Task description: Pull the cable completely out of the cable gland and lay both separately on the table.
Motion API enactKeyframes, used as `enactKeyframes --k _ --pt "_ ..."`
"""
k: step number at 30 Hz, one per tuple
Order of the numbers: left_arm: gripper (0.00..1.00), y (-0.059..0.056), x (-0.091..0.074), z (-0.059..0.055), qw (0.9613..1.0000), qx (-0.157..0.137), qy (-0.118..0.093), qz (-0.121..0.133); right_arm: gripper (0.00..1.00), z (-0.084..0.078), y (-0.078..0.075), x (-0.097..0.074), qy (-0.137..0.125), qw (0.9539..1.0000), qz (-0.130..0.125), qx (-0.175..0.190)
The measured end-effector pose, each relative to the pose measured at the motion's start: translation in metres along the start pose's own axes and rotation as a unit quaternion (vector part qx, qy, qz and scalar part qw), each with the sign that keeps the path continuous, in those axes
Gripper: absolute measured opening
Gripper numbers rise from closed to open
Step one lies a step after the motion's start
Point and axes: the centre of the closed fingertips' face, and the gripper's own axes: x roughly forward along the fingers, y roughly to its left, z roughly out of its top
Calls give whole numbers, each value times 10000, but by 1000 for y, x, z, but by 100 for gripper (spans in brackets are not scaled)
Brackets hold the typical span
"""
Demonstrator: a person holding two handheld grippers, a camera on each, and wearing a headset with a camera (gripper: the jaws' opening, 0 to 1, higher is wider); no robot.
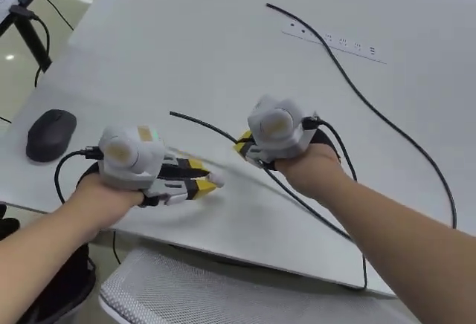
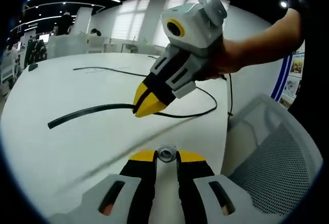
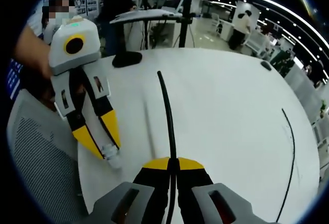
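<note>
My left gripper [image 1: 205, 183] is shut on a small pale cable gland [image 1: 214, 181], which sits between its yellow tips in the left gripper view [image 2: 166, 153]. My right gripper [image 1: 242, 146] is shut on a thin black cable [image 1: 199, 122], whose free end lies on the table to the left. In the right gripper view the cable [image 3: 165, 106] runs straight ahead from the closed jaws. The gland [image 3: 111, 152] hangs apart from the cable, a short way to its side, with the left gripper [image 3: 105, 149] around it. The right gripper [image 2: 144, 109] shows in the left gripper view, pinching the cable [image 2: 82, 114].
A second long black cable [image 1: 387, 120] curves across the white table [image 1: 186, 34] at the right. A dark mouse [image 1: 50, 134] lies at the left edge. A flat white strip [image 1: 335, 41] lies at the back. A mesh chair [image 1: 186, 294] stands below the near edge.
</note>
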Motion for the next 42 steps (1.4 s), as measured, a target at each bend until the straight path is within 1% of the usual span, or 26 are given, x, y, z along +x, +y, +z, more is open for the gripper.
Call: enactKeyframes --k 2,4,5,7,9,11,13,14,16,18,21,22,24,26,30,32,36,38,42 --pt "15 4 0 -7 10000 -43 29 5 0 1 1 7 41 10000 40 -25" --pt "15 7 -1 -11 10000 -75 46 14 0 1 4 11 103 9999 90 -8" --pt "15 8 -1 -12 10000 -81 42 16 0 1 5 13 110 9999 99 -36" --pt "15 10 -2 -14 9999 -92 47 13 0 -2 12 21 222 9995 198 -146" --pt "15 11 -1 -17 10000 -61 75 -12 0 -5 16 27 254 9991 285 -193" --pt "15 12 0 -20 9999 -24 119 -44 0 -6 19 29 295 9988 316 -213" --pt "15 12 1 -24 9996 109 244 -75 0 -7 23 30 332 9984 337 -307" --pt "15 12 2 -25 9995 132 278 -79 0 -8 24 30 333 9983 354 -330" --pt "15 12 2 -25 9996 113 255 -104 0 -12 26 32 389 9978 371 -376" --pt "15 13 5 -29 9993 136 309 -131 0 -16 28 34 425 9976 391 -382" --pt "15 11 5 -29 9994 105 293 -135 0 -21 33 36 468 9973 418 -384" --pt "15 11 5 -29 9994 124 289 -135 0 -20 32 36 407 9974 367 -459" --pt "15 11 6 -30 9994 135 289 -144 0 -20 31 36 413 9979 373 -324" --pt "15 11 6 -30 9995 124 269 -140 0 -21 32 35 402 9980 382 -307" --pt "15 13 6 -29 9995 149 251 -125 0 -20 33 35 441 9976 365 -394" --pt "15 13 6 -31 9994 187 278 -121 0 -21 33 35 449 9975 354 -410" --pt "15 15 6 -32 9996 96 252 -72 0 -20 33 35 469 9973 322 -471" --pt "15 16 6 -33 9996 123 250 -49 0 -21 34 35 501 9969 304 -528" --pt "15 18 6 -39 9993 166 347 -17 0 -20 33 36 558 9965 297 -546"
